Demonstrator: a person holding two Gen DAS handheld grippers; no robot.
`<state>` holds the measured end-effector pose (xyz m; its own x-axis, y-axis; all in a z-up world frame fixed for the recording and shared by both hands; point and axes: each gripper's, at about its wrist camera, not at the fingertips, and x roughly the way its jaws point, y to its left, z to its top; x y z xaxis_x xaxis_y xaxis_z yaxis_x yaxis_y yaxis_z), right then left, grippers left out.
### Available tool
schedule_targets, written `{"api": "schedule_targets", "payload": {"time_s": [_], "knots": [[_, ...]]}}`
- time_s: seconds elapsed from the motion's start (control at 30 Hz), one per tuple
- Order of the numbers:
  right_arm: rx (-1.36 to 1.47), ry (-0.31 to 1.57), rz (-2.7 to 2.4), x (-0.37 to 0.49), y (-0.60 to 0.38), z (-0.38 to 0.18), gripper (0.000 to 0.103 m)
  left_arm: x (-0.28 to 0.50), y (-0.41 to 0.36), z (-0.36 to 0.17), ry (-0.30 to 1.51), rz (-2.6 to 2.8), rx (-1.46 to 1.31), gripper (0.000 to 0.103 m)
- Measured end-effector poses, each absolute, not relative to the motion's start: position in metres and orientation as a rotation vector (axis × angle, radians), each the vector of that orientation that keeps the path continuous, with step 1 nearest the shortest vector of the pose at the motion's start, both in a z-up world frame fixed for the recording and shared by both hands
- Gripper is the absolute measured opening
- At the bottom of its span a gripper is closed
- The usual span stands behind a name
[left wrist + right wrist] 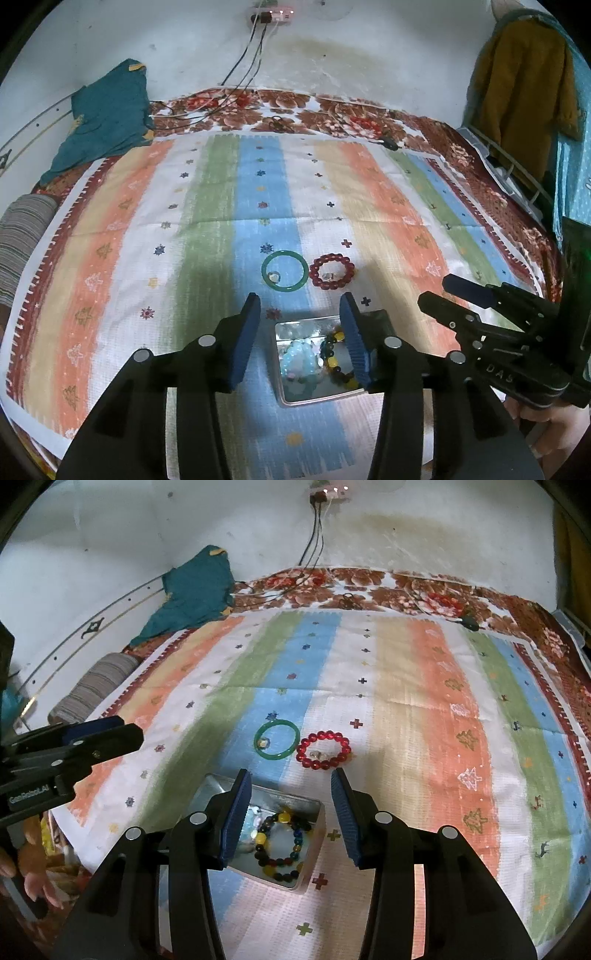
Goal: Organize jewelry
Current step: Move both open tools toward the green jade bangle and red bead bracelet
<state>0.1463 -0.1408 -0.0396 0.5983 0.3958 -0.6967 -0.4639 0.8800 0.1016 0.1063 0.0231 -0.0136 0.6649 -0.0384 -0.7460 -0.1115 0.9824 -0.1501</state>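
Striped cloth [207, 206] in orange, green, blue & white covers a bed w/ a floral blanket [332, 110] at its far edge; white wall behind w/ a power strip [271, 14] at top centre and cables hanging down. Mid-frame in both views lie a green bangle [277, 740] and a red bead bracelet [325, 749], just beside each other, each w/ a small clear item inside the ring. Nearer the cameras, low centre, sits a metal tin [314, 834] holding a multicolour bead bracelet [282, 843] and a pale blue bracelet [299, 360]. Left gripper [301, 336] hangs over the tin, jaws wide, nothing between them. Right gripper [291, 812] also wide apart & empty above the tin's right side. Teal garment [107, 110] at upper left, mustard clothing [524, 85] hanging upper right
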Motion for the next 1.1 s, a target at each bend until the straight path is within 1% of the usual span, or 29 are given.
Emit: {"api": "schedule_targets", "payload": {"time_s": [0.17, 0.23, 0.4, 0.43, 0.5, 0.63, 0.73, 0.87, 1.1], "knots": [[-0.087, 0.791, 0.494, 0.152, -0.143, -0.040, 0.052, 0.110, 0.027, -0.018, 0.861, 0.054, -0.192, 0.052], [-0.087, 0.793, 0.495, 0.154, -0.143, -0.040, 0.054, 0.112, 0.029, -0.019, 0.865, 0.060, -0.194, 0.058], [-0.083, 0.806, 0.493, 0.160, -0.144, -0.043, 0.057, 0.116, 0.032, -0.023, 0.875, 0.068, -0.198, 0.063], [-0.082, 0.808, 0.494, 0.162, -0.144, -0.043, 0.058, 0.117, 0.032, -0.023, 0.876, 0.071, -0.198, 0.066], [-0.085, 0.809, 0.491, 0.164, -0.144, -0.043, 0.060, 0.119, 0.034, -0.023, 0.873, 0.082, -0.198, 0.069], [-0.084, 0.813, 0.485, 0.168, -0.143, -0.044, 0.070, 0.124, 0.038, -0.024, 0.871, 0.099, -0.196, 0.076], [-0.085, 0.813, 0.481, 0.172, -0.143, -0.044, 0.074, 0.128, 0.039, -0.025, 0.871, 0.108, -0.194, 0.080], [-0.083, 0.825, 0.470, 0.180, -0.144, -0.046, 0.080, 0.136, 0.040, -0.027, 0.877, 0.117, -0.188, 0.084], [-0.076, 0.834, 0.450, 0.191, -0.143, -0.047, 0.086, 0.147, 0.042, -0.033, 0.884, 0.141, -0.167, 0.089]]}}
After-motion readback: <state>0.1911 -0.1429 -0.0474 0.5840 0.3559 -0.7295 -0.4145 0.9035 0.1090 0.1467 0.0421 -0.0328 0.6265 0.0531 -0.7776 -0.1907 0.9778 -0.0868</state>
